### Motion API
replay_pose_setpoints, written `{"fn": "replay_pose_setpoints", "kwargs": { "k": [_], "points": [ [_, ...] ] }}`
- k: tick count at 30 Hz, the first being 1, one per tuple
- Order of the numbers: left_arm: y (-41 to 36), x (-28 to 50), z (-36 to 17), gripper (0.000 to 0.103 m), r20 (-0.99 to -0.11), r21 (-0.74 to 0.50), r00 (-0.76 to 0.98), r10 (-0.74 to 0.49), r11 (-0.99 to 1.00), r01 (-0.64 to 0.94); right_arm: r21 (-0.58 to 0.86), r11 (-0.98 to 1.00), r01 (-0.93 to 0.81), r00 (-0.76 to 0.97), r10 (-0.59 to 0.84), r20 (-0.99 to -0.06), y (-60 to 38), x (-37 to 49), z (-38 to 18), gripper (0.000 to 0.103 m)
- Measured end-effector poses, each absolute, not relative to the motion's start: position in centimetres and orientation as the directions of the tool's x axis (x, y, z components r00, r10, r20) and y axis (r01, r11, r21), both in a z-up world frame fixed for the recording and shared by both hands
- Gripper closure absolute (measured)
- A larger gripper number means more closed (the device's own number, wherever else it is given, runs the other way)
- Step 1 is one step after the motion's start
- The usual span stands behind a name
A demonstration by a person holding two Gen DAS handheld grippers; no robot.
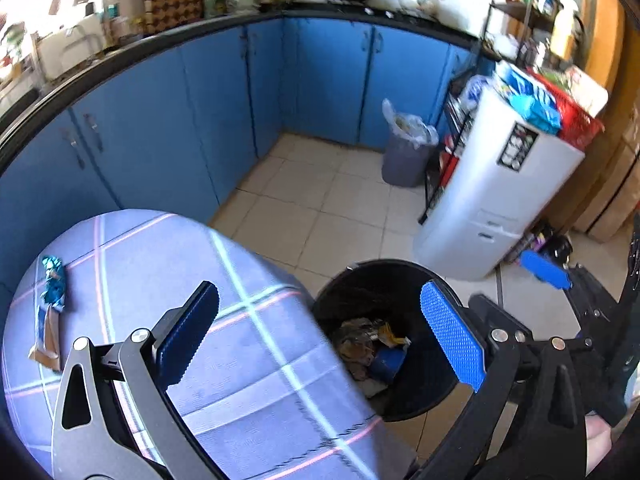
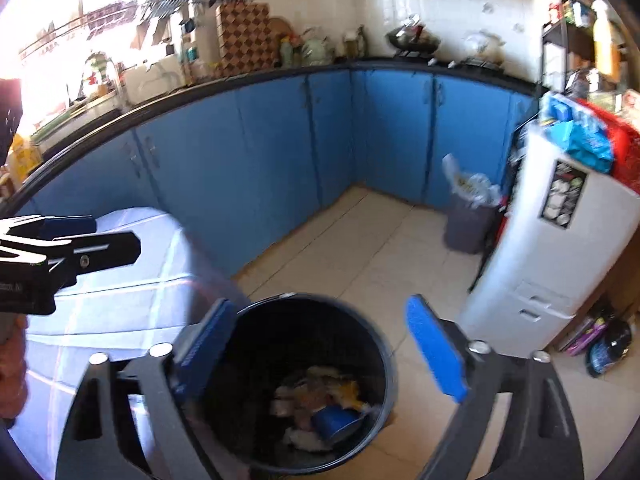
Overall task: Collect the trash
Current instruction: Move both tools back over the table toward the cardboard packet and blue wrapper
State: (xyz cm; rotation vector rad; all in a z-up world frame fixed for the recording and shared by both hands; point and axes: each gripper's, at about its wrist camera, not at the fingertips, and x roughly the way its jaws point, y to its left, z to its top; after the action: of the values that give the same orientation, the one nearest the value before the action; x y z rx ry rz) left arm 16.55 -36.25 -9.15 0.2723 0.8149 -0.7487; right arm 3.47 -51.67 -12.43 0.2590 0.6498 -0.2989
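Two grippers, left [image 1: 320,332] and right [image 2: 324,356]; two bins, a black one [image 1: 400,276] holding crumpled scraps and one blue cup [image 2: 336,420], a grey one [image 1: 404,160] by the cabinets; one wrapper [image 1: 50,312] on one checked table [image 1: 248,360]; one white fridge [image 1: 500,200].

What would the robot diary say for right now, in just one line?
left gripper: open, empty | right gripper: open, empty, over black bin | bin: wrappers, blue cup | teal wrapper: on table
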Motion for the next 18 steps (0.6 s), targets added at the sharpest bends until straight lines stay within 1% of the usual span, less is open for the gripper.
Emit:
{"fn": "replay_pose_setpoints", "kwargs": {
  "k": [3,5,7,9,13,18],
  "points": [
    [-33.4,16.9,-8.8,0.003,-0.69,-0.095,0.486,-0.536,0.733,0.674,0.172,0.925,0.339,0.765,-0.165,-0.622,-50.6,4.2,-11.8,0.012],
    [-31.8,17.3,-8.7,0.003,-0.688,-0.086,0.521,-0.506,0.769,0.633,0.185,0.927,0.327,0.768,-0.147,-0.623,-49.7,5.0,-11.3,0.011],
    [-30.1,17.7,-8.7,0.003,-0.687,-0.026,0.588,-0.427,0.823,0.567,0.191,0.932,0.307,0.765,-0.123,-0.633,-48.4,5.8,-11.1,0.01],
    [-28.5,17.9,-8.7,0.003,-0.675,0.018,0.636,-0.374,0.854,0.52,0.199,0.941,0.274,0.76,-0.085,-0.644,-46.9,6.8,-10.9,0.01],
    [-24.7,18.6,-8.9,0.003,-0.665,0.023,0.666,-0.338,0.882,0.471,0.216,0.955,0.203,0.746,-0.008,-0.666,-43.7,9.1,-10.7,0.009],
    [-20.9,19.4,-9.2,0.003,-0.663,0.027,0.686,-0.3,0.906,0.422,0.203,0.96,0.191,0.757,-0.012,-0.653,-40.4,11.0,-10.1,0.009]
  ]
}}
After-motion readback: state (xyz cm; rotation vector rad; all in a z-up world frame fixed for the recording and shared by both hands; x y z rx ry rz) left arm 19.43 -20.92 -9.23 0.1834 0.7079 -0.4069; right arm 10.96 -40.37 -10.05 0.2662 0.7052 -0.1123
